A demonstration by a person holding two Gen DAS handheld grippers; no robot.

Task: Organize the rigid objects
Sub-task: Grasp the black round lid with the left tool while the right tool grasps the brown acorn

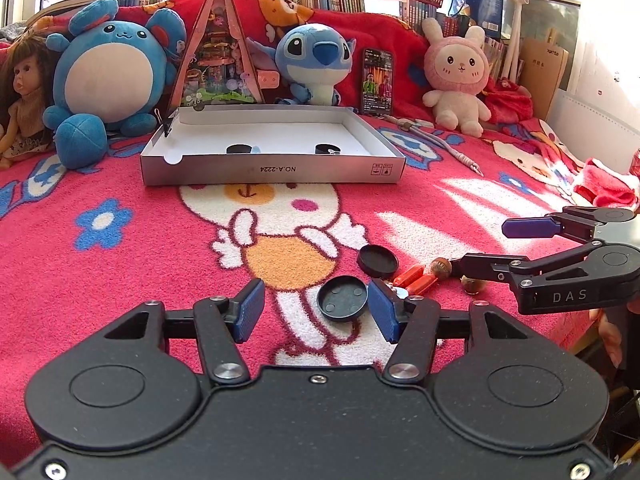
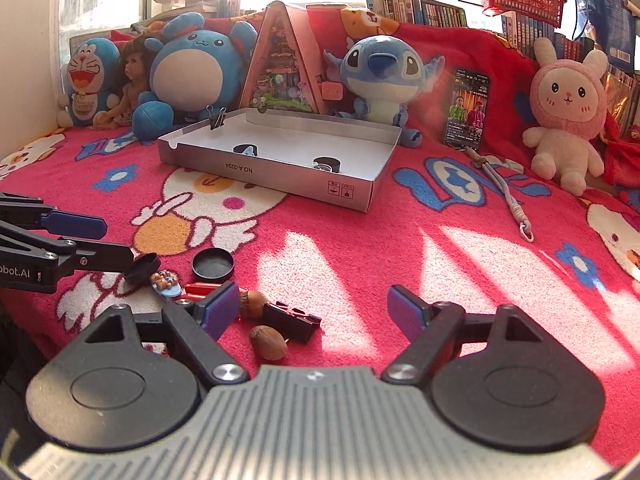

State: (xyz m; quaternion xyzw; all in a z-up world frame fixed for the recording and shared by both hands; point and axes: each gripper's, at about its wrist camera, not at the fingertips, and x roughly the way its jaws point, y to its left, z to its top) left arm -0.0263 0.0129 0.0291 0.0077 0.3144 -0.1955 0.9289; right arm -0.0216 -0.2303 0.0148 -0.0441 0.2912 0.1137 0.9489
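My left gripper (image 1: 316, 310) hovers low over the red blanket, jaws open. A round black cap (image 1: 342, 298) lies hollow side up between its pads, close to the right pad (image 1: 384, 312). In the right wrist view this cap (image 2: 142, 268) leans tilted against the left gripper's lower finger. A second black cap (image 1: 377, 261) lies just beyond. My right gripper (image 2: 312, 312) is open wide over two acorns (image 2: 268, 342) and a black clip (image 2: 290, 322), touching none. Red pegs (image 1: 414, 278) lie beside them. The open white box (image 1: 272, 168) stands farther back, with two black caps (image 1: 240, 149) inside.
A binder clip (image 2: 217, 118) sits on the box's left wall. Plush toys (image 1: 100, 76), a doll (image 1: 24, 92), a triangular model house (image 1: 218, 56) and a propped phone (image 1: 377, 80) line the back. A grey cord (image 2: 508, 196) lies right of the box. A small charm (image 2: 166, 282) lies near the pegs.
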